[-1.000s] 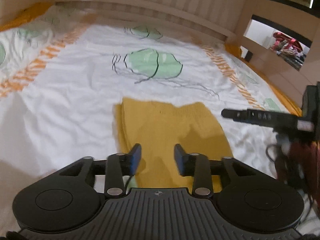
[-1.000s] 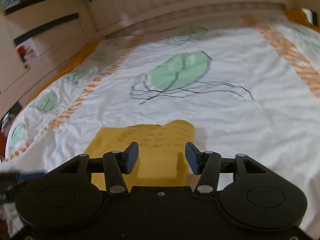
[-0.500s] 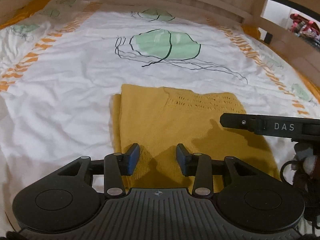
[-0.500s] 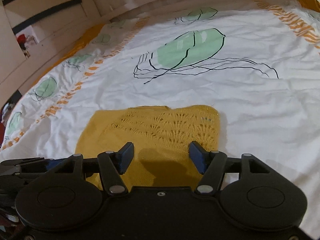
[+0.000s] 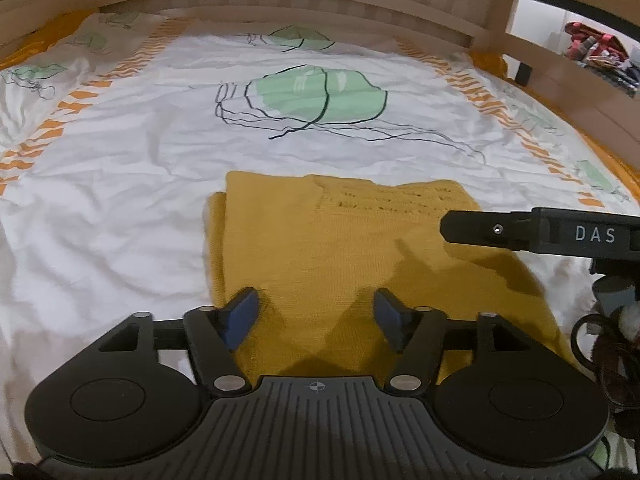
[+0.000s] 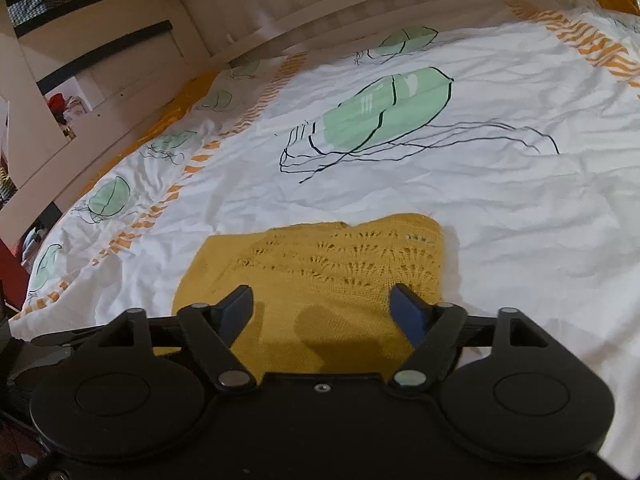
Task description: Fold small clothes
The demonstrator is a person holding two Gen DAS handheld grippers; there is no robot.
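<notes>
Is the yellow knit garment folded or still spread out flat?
Folded. The yellow knit garment lies as a compact rectangle on the bedsheet, with a second layer's edge showing along its left side.

We see open white bedsheet (image 5: 120,184) beyond and left of the folded yellow knit (image 5: 320,248); the wooden bed rail (image 5: 280,4) bounds the far side.
</notes>
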